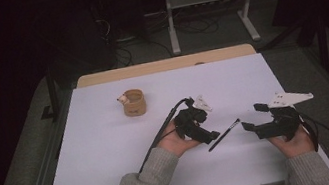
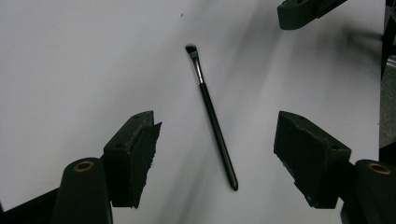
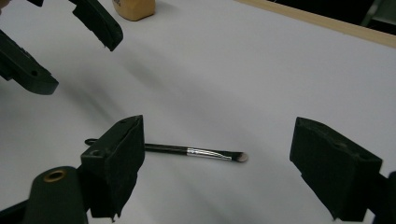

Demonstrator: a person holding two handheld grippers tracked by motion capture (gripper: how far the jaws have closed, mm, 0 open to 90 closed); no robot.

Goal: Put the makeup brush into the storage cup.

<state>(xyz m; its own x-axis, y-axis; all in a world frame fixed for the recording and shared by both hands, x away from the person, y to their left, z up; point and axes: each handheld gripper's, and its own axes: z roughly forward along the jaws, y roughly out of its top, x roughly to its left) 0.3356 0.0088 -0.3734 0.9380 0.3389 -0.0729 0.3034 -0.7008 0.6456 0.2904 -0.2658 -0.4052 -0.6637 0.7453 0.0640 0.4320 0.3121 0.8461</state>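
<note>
brush (image 2: 212,116) between open left tongs (image 2: 215,154)

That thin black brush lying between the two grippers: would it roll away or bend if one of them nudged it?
The brush looks like a slim, round, straight handle lying flat on the white table, so a sideways nudge would probably roll it. It seems stiff, with a metal collar, so it will hardly bend. The glossy handle may slip between the pads.

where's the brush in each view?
High view: brush lies right of centre, between the two claws.
Left gripper view: centre, slanting, bristles at the top, between the open jaws.
Right gripper view: low centre, bristles to the right.
Shared landmark: white table.
</note>
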